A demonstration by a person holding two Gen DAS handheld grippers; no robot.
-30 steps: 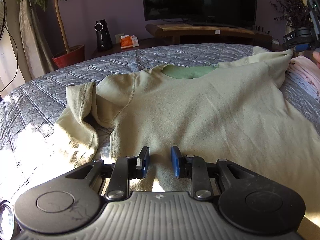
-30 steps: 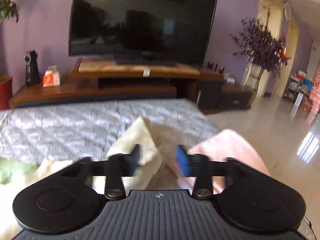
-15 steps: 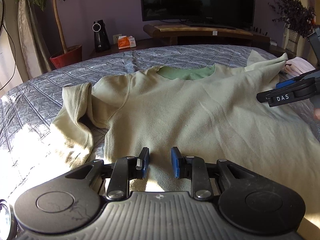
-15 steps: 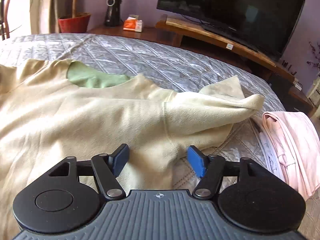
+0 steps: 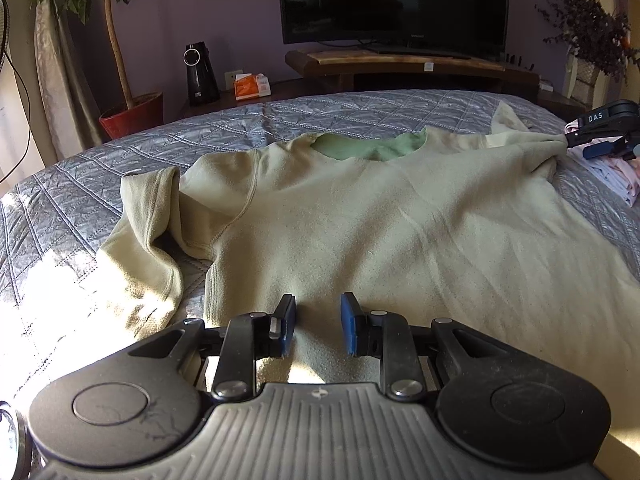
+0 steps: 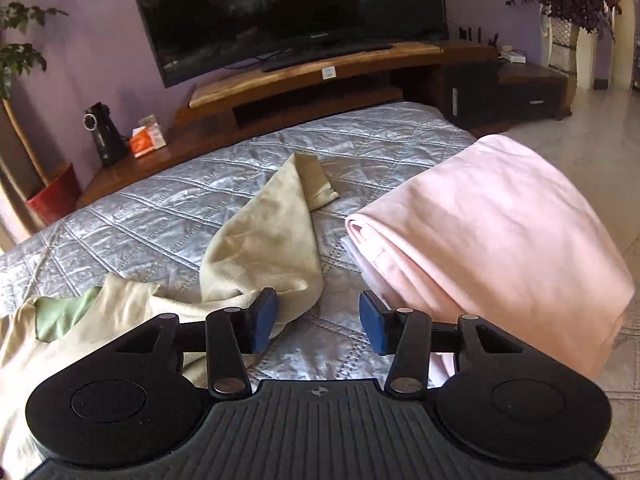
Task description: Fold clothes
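Observation:
A pale cream sweater (image 5: 360, 220) with a green inner collar (image 5: 372, 146) lies spread face up on the grey quilted bed (image 5: 80, 200). My left gripper (image 5: 318, 326) is open, and the hem's flat fabric sits between its blue pads. The sweater's left sleeve (image 5: 148, 240) is bent back beside the body. My right gripper (image 6: 318, 324) stands open at the right sleeve (image 6: 272, 248), its left pad touching the cloth, with nothing between its fingers. In the left wrist view the right gripper (image 5: 592, 142) is at the sleeve's far right end.
A folded pink stack (image 6: 500, 240) lies at the bed's right edge, close to my right gripper. Tiled floor (image 6: 580, 148) drops off beyond it. Past the bed stand a TV (image 5: 392, 0) on a wooden stand, a black speaker (image 5: 200, 74) and a potted plant (image 5: 132, 114).
My right gripper swung from over the sweater's body back to the right sleeve beside the pink stack, and its jaws stand wider. The left gripper has stayed at the hem.

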